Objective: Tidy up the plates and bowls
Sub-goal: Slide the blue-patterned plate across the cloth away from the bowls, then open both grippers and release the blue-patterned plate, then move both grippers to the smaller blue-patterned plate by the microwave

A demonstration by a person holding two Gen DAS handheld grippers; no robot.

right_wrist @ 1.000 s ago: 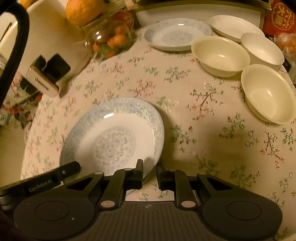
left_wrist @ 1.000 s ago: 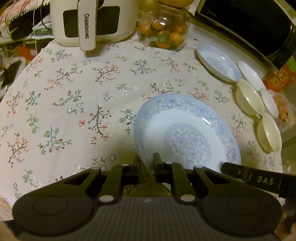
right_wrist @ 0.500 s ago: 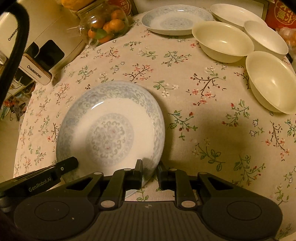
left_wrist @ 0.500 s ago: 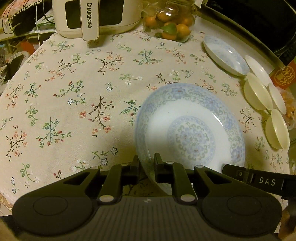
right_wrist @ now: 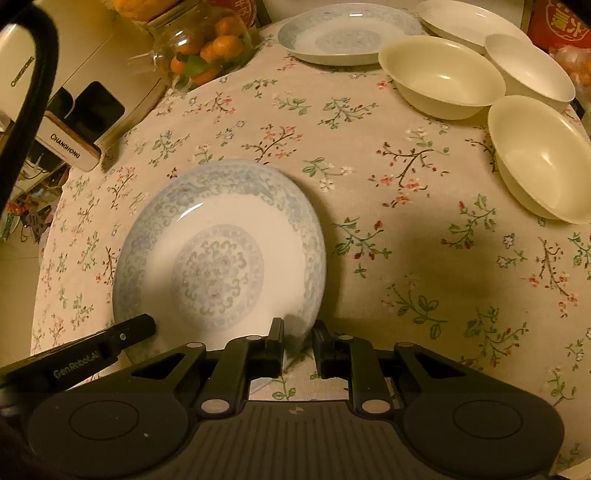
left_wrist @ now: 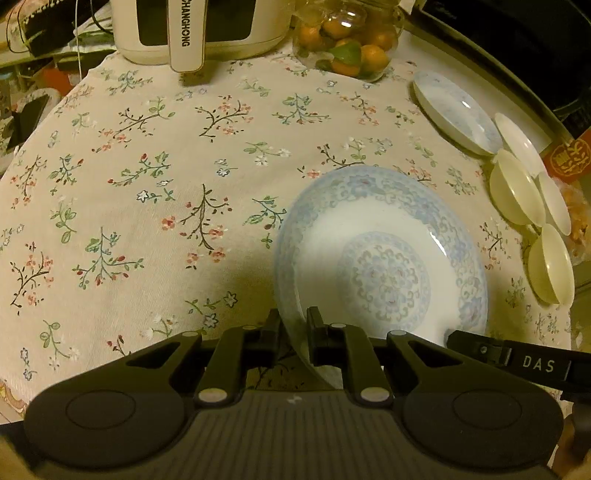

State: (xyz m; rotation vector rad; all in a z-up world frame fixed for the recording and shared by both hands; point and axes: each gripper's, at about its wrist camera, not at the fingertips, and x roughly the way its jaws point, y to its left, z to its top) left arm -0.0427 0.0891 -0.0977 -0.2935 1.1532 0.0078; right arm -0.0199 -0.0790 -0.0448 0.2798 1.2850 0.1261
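Observation:
A large blue-patterned plate is held above the floral tablecloth by both grippers. My left gripper is shut on its near left rim. My right gripper is shut on its near right rim; the plate also shows in the right wrist view. A second blue-patterned plate and a plain white plate lie at the far side. Three cream bowls stand at the right.
A white Changhong appliance stands at the far edge, with a glass jar of small oranges beside it. A red packet sits behind the bowls. The table edge drops off at the left in the right wrist view.
Both grippers have lifted the large plate and carried it higher over the table; the table looks farther away. Both grips are unchanged.

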